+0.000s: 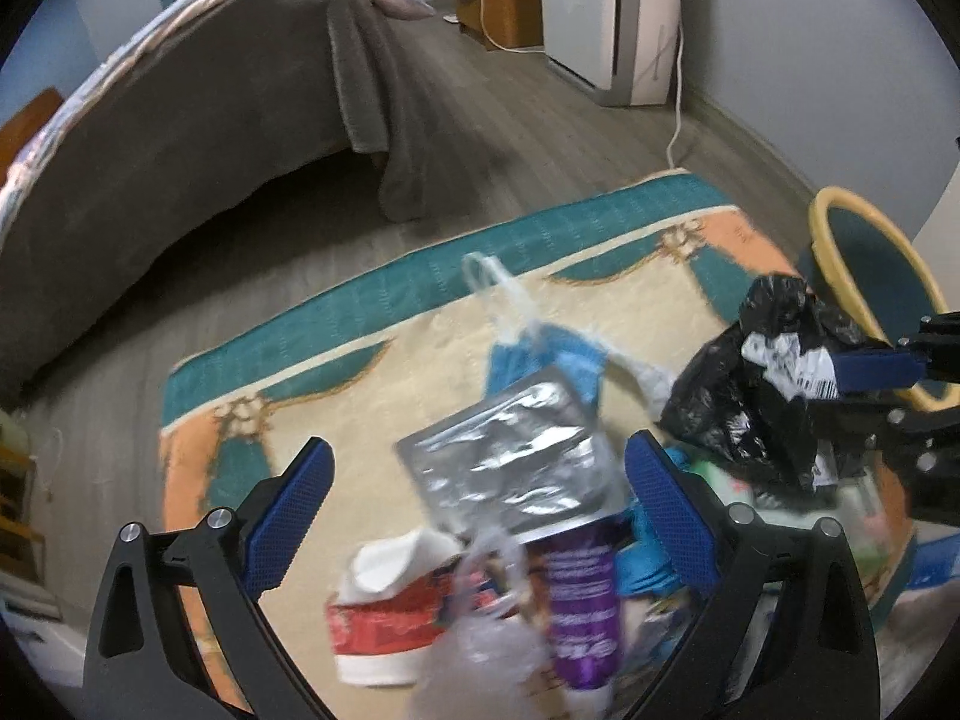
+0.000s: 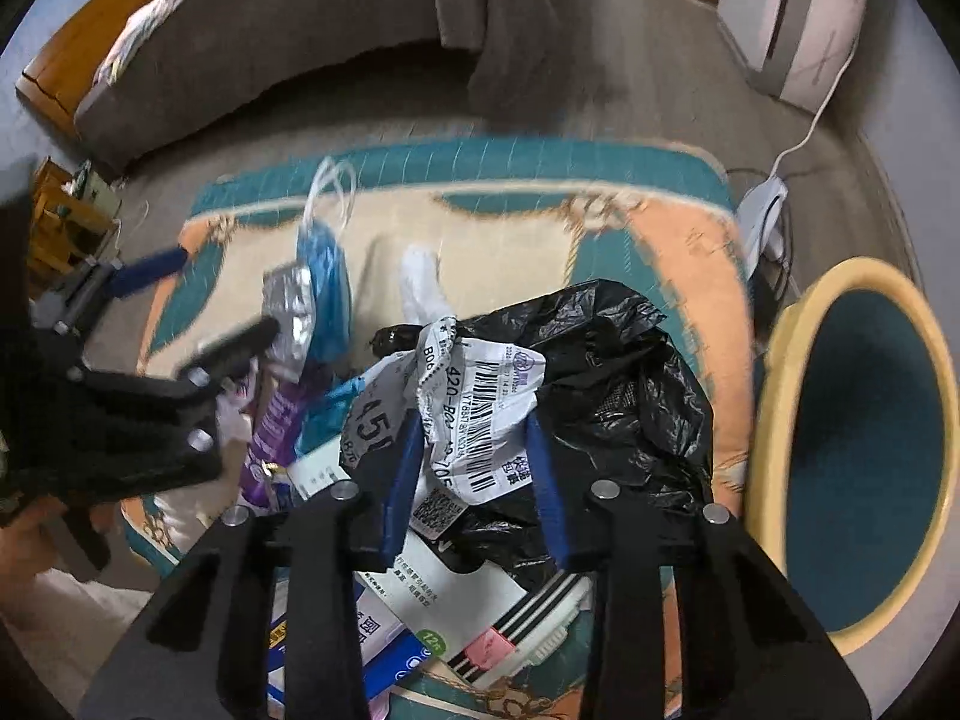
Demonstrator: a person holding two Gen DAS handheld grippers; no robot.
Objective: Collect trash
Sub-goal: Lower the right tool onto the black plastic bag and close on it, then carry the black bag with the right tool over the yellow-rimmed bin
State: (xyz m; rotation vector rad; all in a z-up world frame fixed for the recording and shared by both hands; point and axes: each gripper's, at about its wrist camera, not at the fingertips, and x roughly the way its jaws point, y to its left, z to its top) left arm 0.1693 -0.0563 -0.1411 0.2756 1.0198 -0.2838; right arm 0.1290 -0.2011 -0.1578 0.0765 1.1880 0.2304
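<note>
Right claw clamps the black bag near the rug's right edge, left claw gapes over the foil pouch; next, probably the bin.

Grey wood-look floor under a patterned rug, a grey-draped bed beside pale walls.

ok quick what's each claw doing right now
Left claw: open, empty, above the silver foil packet.
Right claw: closed on the black bag, at its crumpled shipping label.
</note>
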